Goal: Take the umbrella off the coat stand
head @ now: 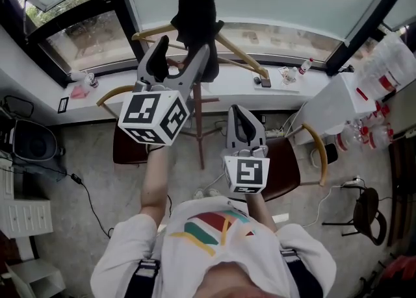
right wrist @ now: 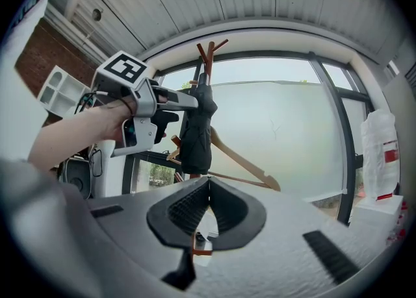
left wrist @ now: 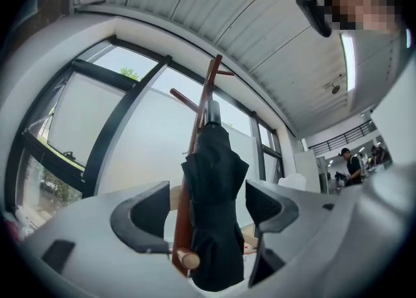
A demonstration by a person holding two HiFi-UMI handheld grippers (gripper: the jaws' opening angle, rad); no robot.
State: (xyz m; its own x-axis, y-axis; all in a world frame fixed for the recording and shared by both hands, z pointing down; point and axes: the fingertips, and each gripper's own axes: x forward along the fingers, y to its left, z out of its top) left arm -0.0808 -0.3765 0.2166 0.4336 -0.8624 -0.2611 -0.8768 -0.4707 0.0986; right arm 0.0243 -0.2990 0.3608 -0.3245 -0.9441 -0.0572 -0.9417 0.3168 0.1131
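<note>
A folded black umbrella [head: 195, 11] hangs on a reddish-brown wooden coat stand [left wrist: 198, 121] in front of the window. My left gripper [head: 181, 53] is raised up to it and open. In the left gripper view the umbrella [left wrist: 214, 212] shows in the gap of the left gripper [left wrist: 207, 215], with daylight on both sides and no pad pressing it. The right gripper view shows the left gripper [right wrist: 177, 110] just left of the umbrella [right wrist: 197, 131]. My right gripper [head: 246, 128] is held lower and nearer to me. There the right gripper [right wrist: 208, 186] is shut with nothing in it.
A wooden clothes hanger [head: 240, 53] hangs on the stand beside the umbrella. Two brown chairs [head: 286, 167] stand below, before the window sill [head: 234, 86] with small bottles. A white table [head: 338, 105] and a black stool [head: 367, 212] are at right; cables lie on the floor.
</note>
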